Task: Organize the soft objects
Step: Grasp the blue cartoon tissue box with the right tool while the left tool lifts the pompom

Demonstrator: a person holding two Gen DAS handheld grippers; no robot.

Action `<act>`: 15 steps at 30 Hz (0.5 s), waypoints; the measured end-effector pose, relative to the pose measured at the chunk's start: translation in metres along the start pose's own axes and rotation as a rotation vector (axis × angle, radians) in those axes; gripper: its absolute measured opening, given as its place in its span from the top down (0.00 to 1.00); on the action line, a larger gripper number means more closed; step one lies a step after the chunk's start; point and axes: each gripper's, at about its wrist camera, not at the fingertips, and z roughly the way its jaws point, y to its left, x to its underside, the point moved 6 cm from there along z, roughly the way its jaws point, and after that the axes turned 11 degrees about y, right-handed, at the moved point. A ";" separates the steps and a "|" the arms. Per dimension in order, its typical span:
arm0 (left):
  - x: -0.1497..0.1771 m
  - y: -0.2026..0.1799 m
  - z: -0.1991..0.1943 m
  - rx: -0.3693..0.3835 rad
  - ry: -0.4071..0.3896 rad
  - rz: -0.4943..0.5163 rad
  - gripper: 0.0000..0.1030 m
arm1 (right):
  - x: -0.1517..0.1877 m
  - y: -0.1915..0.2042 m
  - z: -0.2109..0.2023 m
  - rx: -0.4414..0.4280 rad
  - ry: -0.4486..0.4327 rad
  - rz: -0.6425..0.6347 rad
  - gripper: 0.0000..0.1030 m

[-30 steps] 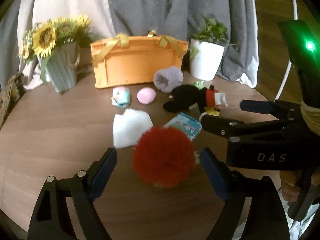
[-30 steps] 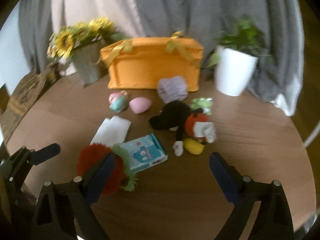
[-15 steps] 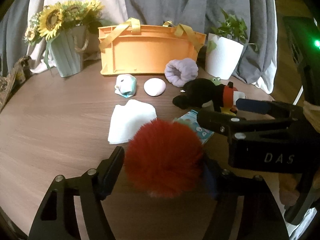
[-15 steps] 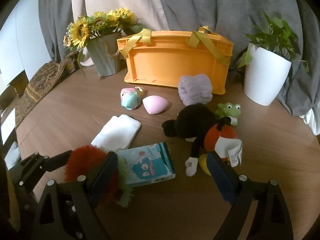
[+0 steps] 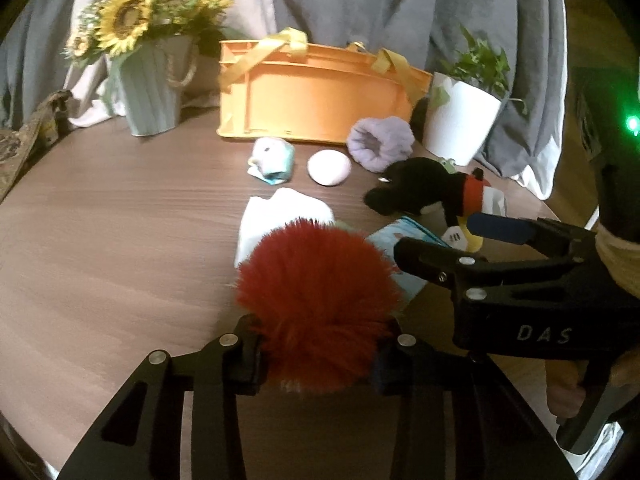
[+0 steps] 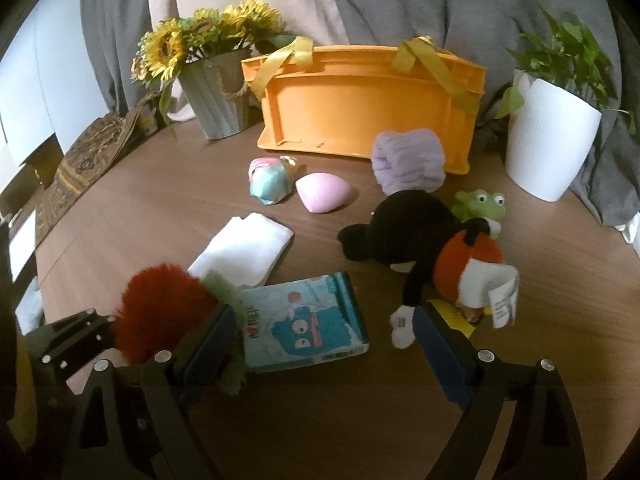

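- Red and super fluffy: the pompom (image 5: 316,304) sits low in the left wrist view, squeezed between the left gripper (image 5: 318,354) pads, whose jaws have just been closing in on it. The fur bulges over both pads, so it's clamped.
- From the right wrist view you can see a shaggy green fringe on that same pompom (image 6: 160,312), next to the tissue pack.
- The right gripper (image 6: 324,356) has its fingers wide apart with nothing between them. It hovers over the brown wooden table (image 6: 160,208), near edge of the tissue pack (image 6: 308,324) sitting between the pads.
- White folded cloth (image 6: 244,250) lies just behind the pompom, touching the tissue pack's far corner or nearly so.
- Black mouse plush (image 6: 420,236) in red shorts lies on its side right of the pack, a paper tag on it, with a green frog toy (image 6: 480,204) tucked against its back.
- Further back: a pastel squishy (image 6: 268,180), a pink egg-shaped sponge (image 6: 324,196) and a lilac fuzzy scrunchie (image 6: 408,164) leaning on the orange crate (image 6: 368,112).
- The crate with yellow ribbon handles stands at the back between a sunflower pot (image 6: 216,96) and a white planter (image 6: 548,140).
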 end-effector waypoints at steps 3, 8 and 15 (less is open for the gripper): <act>0.000 0.006 -0.005 -0.020 -0.009 -0.012 0.65 | 0.000 0.005 0.003 0.003 0.004 -0.012 0.12; 0.001 0.015 -0.009 -0.045 -0.020 -0.041 0.65 | -0.001 0.005 0.012 0.033 0.022 -0.021 0.12; -0.005 0.023 -0.010 -0.061 -0.031 -0.058 0.65 | 0.004 0.015 0.026 0.044 0.054 -0.084 0.12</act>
